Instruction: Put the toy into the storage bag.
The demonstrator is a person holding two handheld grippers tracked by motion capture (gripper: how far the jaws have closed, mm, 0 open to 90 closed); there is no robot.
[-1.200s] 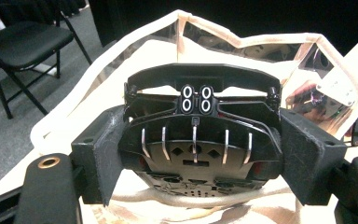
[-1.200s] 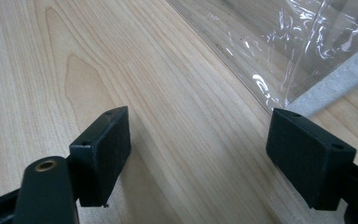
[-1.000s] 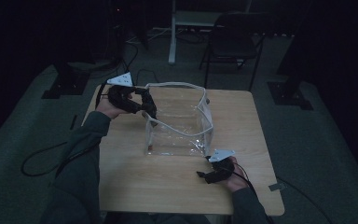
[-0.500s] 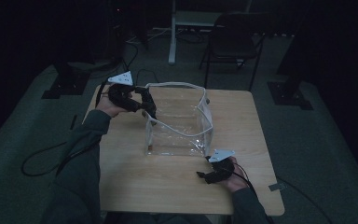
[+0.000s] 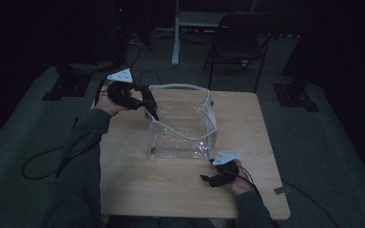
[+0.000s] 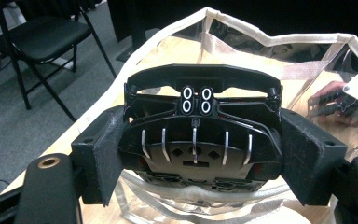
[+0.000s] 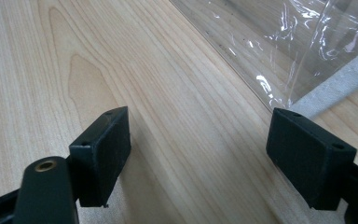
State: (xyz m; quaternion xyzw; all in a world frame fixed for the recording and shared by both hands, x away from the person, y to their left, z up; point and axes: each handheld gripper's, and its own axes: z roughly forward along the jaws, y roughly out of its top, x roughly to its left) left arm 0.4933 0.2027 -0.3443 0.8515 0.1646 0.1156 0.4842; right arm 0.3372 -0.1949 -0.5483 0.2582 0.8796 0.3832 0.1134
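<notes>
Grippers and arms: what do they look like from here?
Both grippers, left and right, are black, each topped by a grey three-cornered plate and trailing a dark cable. Jaw pads are blocky black with small holes and a brass-coloured pivot. The person wears dark grey-green sleeves.

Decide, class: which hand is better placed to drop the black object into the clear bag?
Left. The left gripper already holds the black object at the clear bag rim; the right gripper rests open and empty on the table.
</notes>
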